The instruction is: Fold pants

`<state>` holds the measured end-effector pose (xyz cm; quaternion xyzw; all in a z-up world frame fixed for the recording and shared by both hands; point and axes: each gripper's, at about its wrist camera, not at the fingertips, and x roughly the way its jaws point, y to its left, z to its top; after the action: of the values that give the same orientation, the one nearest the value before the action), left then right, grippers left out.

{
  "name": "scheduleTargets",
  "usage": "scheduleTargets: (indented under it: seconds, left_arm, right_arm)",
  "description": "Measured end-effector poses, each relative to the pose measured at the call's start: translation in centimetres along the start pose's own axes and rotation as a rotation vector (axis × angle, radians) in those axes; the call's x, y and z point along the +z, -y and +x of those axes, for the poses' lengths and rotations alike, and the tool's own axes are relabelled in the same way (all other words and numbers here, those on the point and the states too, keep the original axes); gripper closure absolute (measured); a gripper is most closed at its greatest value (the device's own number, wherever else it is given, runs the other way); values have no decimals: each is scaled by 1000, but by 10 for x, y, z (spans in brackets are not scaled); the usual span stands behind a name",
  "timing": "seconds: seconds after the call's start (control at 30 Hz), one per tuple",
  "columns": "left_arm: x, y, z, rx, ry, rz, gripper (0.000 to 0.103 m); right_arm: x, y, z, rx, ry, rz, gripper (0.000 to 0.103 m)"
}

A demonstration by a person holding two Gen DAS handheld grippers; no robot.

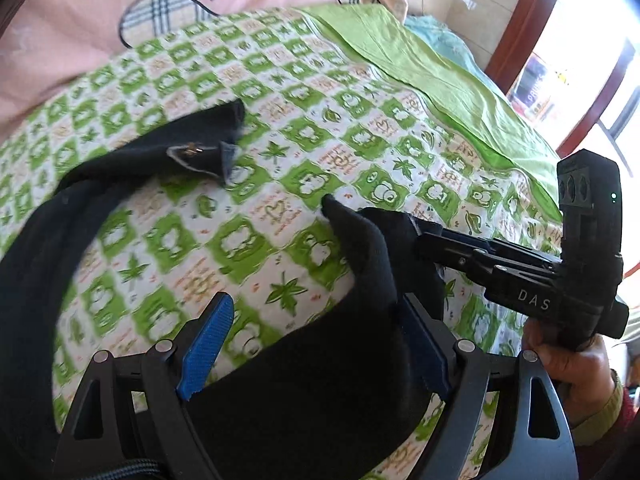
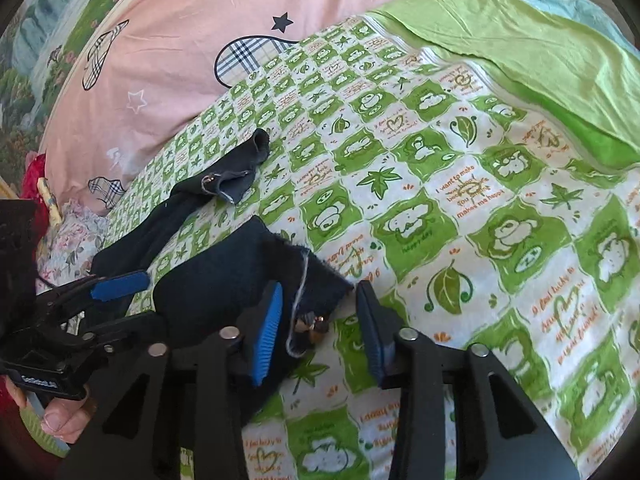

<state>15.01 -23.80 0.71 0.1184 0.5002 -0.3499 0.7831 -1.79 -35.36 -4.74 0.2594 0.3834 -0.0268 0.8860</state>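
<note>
- Far left in the right wrist view, the left hand [image 2: 60, 420] holds the left gripper [image 2: 132, 304]. Its blue pad [image 2: 120, 285] sits above the cloth and the other finger below, clearly spread.
- The left wrist view confirms it. The left gripper [image 1: 316, 340] has its jaws released wide, and a black fold passes between them, lying against the right-side pad [image 1: 424, 344].
- The pants [image 1: 40, 260] are dark and rumpled. They curve across the green-and-white checked bedsheet [image 1: 360, 120], one end with a metal button [image 1: 192, 151] lying flat near the pink quilt [image 1: 80, 20].
- In the right wrist view the pants [image 2: 208, 280] are bunched at centre-left, raised a little between the two tools.
- The right gripper [image 2: 320, 336] is unclenched. A frayed corner with a loose thread rests against its left pad [image 2: 266, 336], and there is a clear gap to the right pad [image 2: 372, 336].
- Seen side-on in the left wrist view, the right gripper [image 1: 416, 236] reaches into the raised cloth, held by the right hand [image 1: 572, 364].
- A plain green sheet [image 2: 520, 40] lies along the far right edge.
</note>
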Motion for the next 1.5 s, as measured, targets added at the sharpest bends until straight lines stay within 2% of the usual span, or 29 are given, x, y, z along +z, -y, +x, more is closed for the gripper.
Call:
scheduleTargets:
  seconds: [0.07, 0.1, 0.13, 0.2, 0.3, 0.47, 0.5, 0.57, 0.67, 0.73, 0.8, 0.87, 0.9, 0.93, 1.03, 1.1, 1.2, 1.3, 1.5]
  left_arm:
    - [4, 0, 13, -34, -26, 4, 26]
    - [5, 1, 18, -49, -38, 8, 40]
    - [5, 2, 23, -66, -55, 12, 64]
    - [5, 9, 30, -94, -77, 29, 83]
    - [7, 26, 26, -89, -40, 83, 88]
    - [22, 57, 16, -124, 15, 160, 89]
    - [25, 63, 18, -135, 17, 170, 89]
    - [27, 71, 24, -142, 15, 193, 97]
    - [24, 86, 46, -103, -19, 229, 96]
    - [21, 91, 59, -56, -34, 241, 90]
    - [20, 88, 56, -57, -23, 225, 86]
    - [19, 79, 41, -63, 4, 209, 84]
    - [19, 74, 33, -49, 21, 206, 82]
    - [18, 68, 25, -35, 36, 202, 77]
    - [14, 44, 2, -3, 66, 168, 71]
    - [10, 25, -13, 15, 75, 143, 65]
    - [2, -4, -32, 71, 94, 110, 56]
    - [-6, -39, -46, 122, 96, 64, 45]
    - [-13, -120, -69, 247, 89, -49, 44]
  right_arm:
    - [1, 3, 3, 20, -1, 12, 90]
    - [0, 4, 3, 39, -2, 21, 92]
    - [0, 5, 3, 45, 4, 23, 93]
    - [0, 5, -3, 55, 25, 25, 94]
    - [0, 8, -20, 70, 69, 36, 94]
    - [-1, 24, -67, 81, 153, 47, 95]
    - [-2, 29, -74, 70, 162, 51, 95]
    - [-8, 34, -84, 23, 170, 45, 95]
    - [-18, 37, -82, -50, 139, 25, 95]
    - [-23, 38, -75, -102, 109, 12, 95]
    - [-23, 36, -69, -153, 80, 12, 93]
    - [-22, 34, -75, -187, 94, 3, 86]
    - [-17, 29, -78, -233, 108, -18, 82]
    - [-15, 27, -81, -253, 121, -32, 73]
    - [1, 15, -90, -182, 163, -54, 72]
    - [8, 2, -89, -168, 164, -80, 72]
    - [18, -23, -77, -92, 147, -127, 72]
    - [22, -51, -59, -53, 119, -199, 72]
    - [31, -102, -13, -20, 49, -350, 71]
